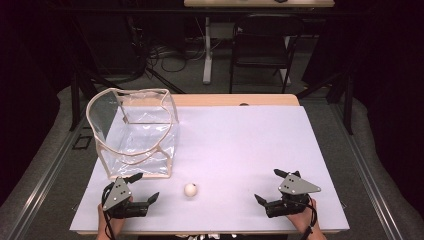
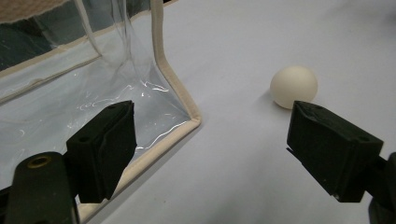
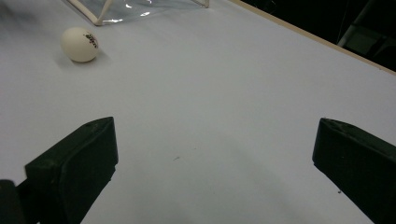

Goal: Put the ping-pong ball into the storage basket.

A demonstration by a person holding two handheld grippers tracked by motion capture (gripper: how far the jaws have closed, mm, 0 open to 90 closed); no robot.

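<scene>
White ball [image 1: 190, 189] on desk [image 1: 240, 145], beside clear bag [image 1: 135, 132]; both grippers' jaws wide, empty. Approach low, centre ball between left gripper [image 1: 140, 189] jaws.

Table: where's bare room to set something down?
Free: the wide patch right of the bag, from the ball out to the table's right edge, and between the ball and the right tool. Crowded: near-left corner, with bag, left tool and ball.
</scene>
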